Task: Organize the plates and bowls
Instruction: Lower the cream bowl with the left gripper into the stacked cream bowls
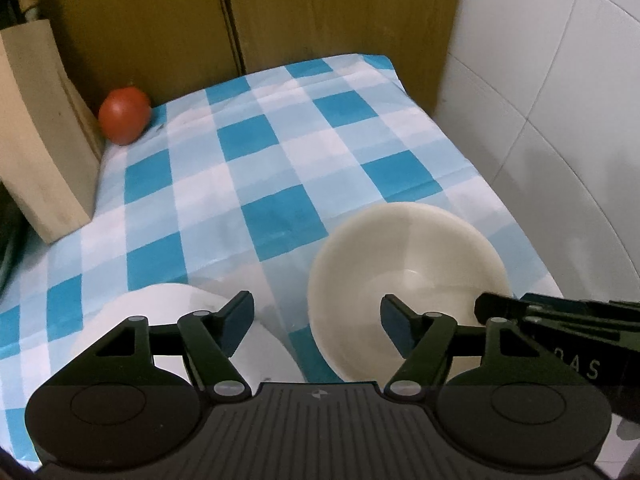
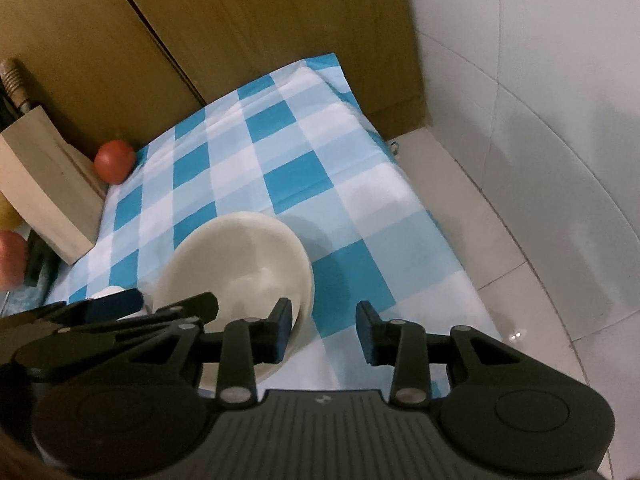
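Now the cream bowl (image 1: pixel 408 280) sits on the blue and white checked cloth (image 1: pixel 256 168) that covers the surface, near its front edge. Just beside it lies a white plate (image 1: pixel 172 308). The left claw (image 1: pixel 316 320) is spread wide with nothing between its jaws; one finger hangs over the plate, the other over the bowl. The right claw (image 2: pixel 324 330) is spread too and holds nothing, its left finger right at the bowl's rim. A red tomato (image 1: pixel 124 114) rests far back by a wooden block (image 1: pixel 40 136). Only the right view shows a peach-coloured fruit (image 2: pixel 12 256) past the block.
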`<state>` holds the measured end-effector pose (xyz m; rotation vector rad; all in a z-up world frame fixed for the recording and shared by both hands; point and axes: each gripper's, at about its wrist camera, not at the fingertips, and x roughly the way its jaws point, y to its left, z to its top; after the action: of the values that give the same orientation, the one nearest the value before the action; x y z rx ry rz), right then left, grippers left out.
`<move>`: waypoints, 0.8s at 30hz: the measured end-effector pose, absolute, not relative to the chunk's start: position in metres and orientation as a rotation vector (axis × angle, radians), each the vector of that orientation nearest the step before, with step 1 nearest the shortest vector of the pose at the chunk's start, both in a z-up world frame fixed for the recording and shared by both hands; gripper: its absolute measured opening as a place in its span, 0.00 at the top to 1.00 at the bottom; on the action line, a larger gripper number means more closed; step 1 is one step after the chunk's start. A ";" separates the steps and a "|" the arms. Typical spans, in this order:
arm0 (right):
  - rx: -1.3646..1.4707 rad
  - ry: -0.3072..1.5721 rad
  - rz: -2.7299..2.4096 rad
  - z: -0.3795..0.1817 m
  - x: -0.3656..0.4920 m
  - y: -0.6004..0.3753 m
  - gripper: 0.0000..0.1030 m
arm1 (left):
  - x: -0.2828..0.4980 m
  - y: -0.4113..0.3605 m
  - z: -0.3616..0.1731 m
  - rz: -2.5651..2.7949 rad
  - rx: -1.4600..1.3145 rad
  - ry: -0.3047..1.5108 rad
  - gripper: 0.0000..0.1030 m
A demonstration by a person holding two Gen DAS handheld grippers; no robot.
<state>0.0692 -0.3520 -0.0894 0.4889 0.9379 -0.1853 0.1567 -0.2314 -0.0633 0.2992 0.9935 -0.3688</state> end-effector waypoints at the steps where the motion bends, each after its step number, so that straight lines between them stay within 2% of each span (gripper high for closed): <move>1: 0.495 0.943 -0.180 -0.091 0.070 -0.352 0.68 | 0.157 -0.232 -0.063 -0.376 0.300 0.994 0.32; 3: 0.509 0.949 -0.168 -0.092 0.071 -0.352 0.70 | 0.157 -0.235 -0.064 -0.408 0.299 1.007 0.46; 4: 0.522 0.952 -0.159 -0.092 0.071 -0.353 0.77 | 0.158 -0.237 -0.066 -0.425 0.291 1.025 0.54; 7: 0.572 0.969 -0.128 -0.096 0.071 -0.354 0.86 | 0.160 -0.239 -0.070 -0.442 0.283 1.045 0.57; 18: 0.600 0.893 -0.073 -0.073 0.063 -0.350 0.86 | 0.155 -0.235 -0.052 -0.443 0.250 1.021 0.57; 24: 0.572 0.883 0.030 -0.058 0.067 -0.321 0.86 | 0.145 -0.208 -0.031 -0.382 0.238 0.976 0.56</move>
<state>0.0667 -0.3207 -0.0579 0.5716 0.8831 0.0303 0.1453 -0.2082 -0.0307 0.2375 0.9760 -0.3821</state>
